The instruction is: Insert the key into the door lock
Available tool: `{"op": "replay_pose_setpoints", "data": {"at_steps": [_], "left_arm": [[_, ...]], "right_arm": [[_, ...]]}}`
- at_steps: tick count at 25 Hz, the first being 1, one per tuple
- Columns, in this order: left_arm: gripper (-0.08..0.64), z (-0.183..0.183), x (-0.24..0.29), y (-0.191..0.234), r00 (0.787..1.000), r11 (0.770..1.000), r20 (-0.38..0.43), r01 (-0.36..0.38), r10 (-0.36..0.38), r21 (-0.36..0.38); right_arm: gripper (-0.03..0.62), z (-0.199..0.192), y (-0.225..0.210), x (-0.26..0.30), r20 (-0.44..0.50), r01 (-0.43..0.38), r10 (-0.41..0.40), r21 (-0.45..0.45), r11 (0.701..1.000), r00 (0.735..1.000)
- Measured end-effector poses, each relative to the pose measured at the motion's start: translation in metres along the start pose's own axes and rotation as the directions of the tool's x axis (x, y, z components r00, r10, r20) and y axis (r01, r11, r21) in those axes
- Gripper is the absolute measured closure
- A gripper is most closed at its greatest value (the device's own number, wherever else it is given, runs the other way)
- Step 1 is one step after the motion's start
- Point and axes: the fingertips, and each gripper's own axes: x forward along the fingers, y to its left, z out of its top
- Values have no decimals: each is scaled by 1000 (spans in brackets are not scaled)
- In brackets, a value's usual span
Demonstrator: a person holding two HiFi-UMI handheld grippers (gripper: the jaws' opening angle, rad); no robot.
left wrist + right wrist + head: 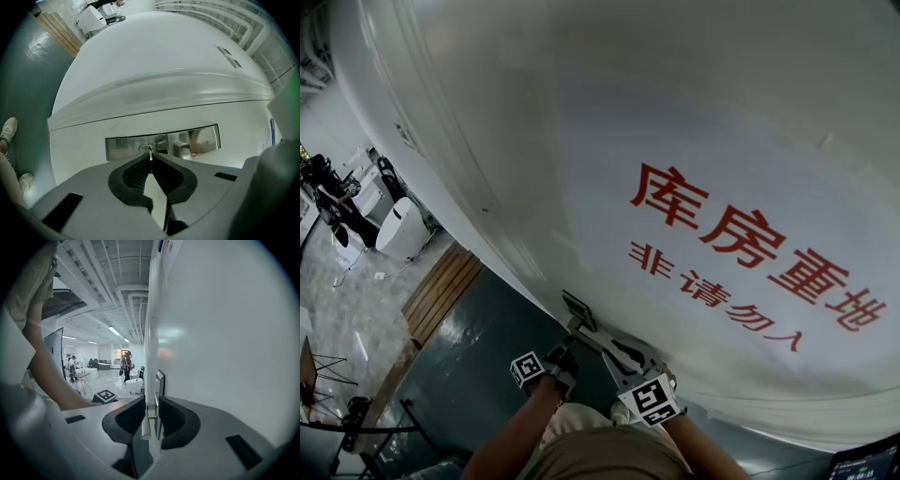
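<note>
A white door (694, 112) with red lettering carries a steel lock plate (122, 146) with a keyhole (146, 148) and a lever door handle (182, 149). My left gripper (151, 158) is shut on a small metal key (150, 154); the key's tip sits at the keyhole. In the head view the left gripper (565, 349) is just below the lock plate (578, 307), and the right gripper (630, 367) is at the door handle (617, 348). In the right gripper view the right gripper (151, 403) is closed round the door handle (145, 426), edge-on to the door (220, 333).
Dark green floor (478, 347) lies before the door, with a wooden strip (441, 292) and white seats (399, 228) to the left. The person's shoes (8, 131) stand near the door. People (126, 364) and tables stand far off in the hall. A screen (867, 459) is at lower right.
</note>
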Motion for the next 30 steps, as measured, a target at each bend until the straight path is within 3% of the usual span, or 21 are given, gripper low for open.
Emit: {"op": "replay_pose_setpoints", "data": {"at_steps": [9,20,30], "left_arm": [[528,2,1,1,1000,1000,-7,-5,5,-1],[528,-2,3,-4,1000,996,-5,27,-28,-89],[528,-1,5,-2,999,996,-6,44,-44,-74]], "right_arm": [[500,1,-2,-1,1,2,-2,-3,1000,1000],[500,1,-3,0,-4,-5,5,-8,1000,1000],[500,0,-2,0,-12,-20,19,-14,1000,1000]]}}
